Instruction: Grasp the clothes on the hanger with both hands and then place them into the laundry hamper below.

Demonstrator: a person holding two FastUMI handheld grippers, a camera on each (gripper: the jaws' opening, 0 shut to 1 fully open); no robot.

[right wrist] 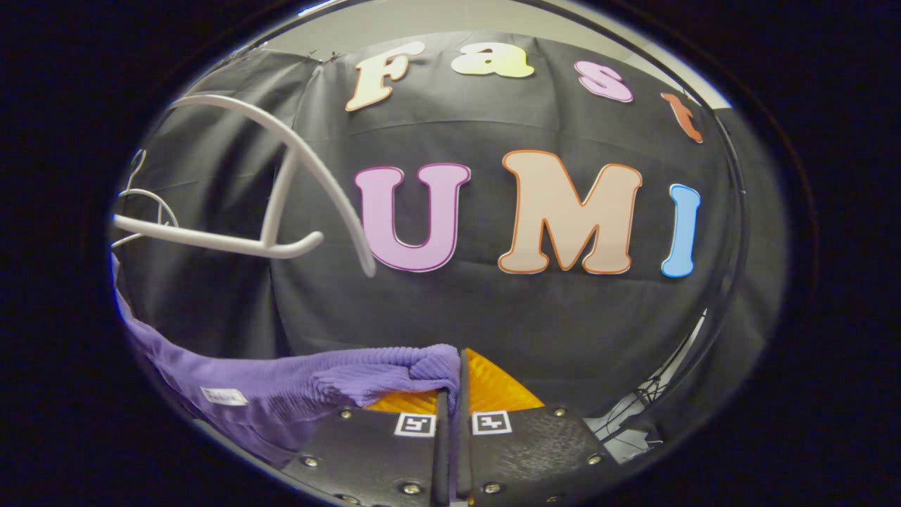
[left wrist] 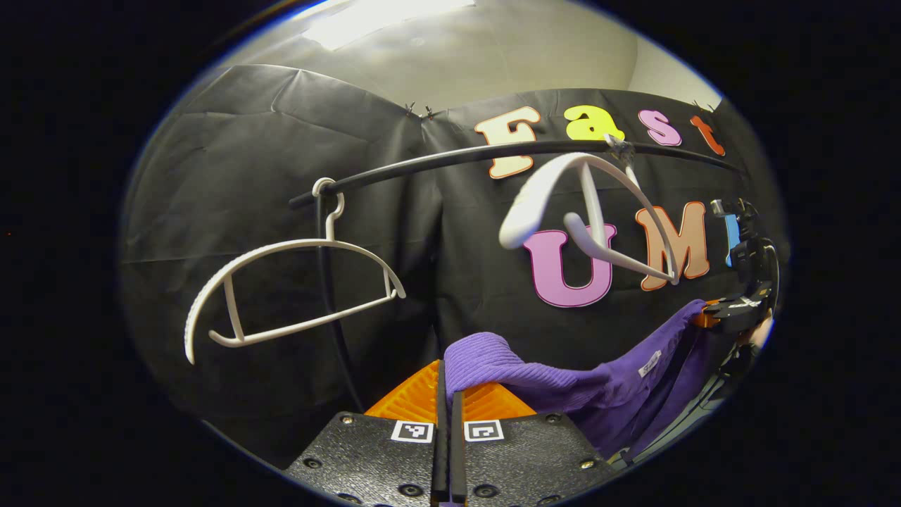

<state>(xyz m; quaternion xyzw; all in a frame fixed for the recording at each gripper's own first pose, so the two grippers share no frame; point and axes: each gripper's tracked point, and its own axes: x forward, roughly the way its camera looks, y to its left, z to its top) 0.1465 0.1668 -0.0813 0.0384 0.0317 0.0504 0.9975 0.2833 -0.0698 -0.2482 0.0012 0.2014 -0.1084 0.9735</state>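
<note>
A purple ribbed garment (left wrist: 563, 391) hangs stretched between my two grippers, off the hangers. My left gripper (left wrist: 448, 394) is shut on one end of it, the cloth bunched over the orange fingers. In the left gripper view, the right gripper (left wrist: 739, 310) holds the far end at the right. In the right gripper view, my right gripper (right wrist: 454, 384) is shut on the garment (right wrist: 310, 387), which trails off to the left. A bare white hanger (left wrist: 591, 211) swings tilted on the black rail (left wrist: 450, 158); the same hanger (right wrist: 267, 197) appears at upper left in the right gripper view.
A second bare white hanger (left wrist: 295, 296) hangs at the rail's left end beside a black upright pole (left wrist: 331, 296). A white label (left wrist: 649, 362) is sewn on the garment. A curved black frame (right wrist: 725, 282) runs down the right side in the right gripper view.
</note>
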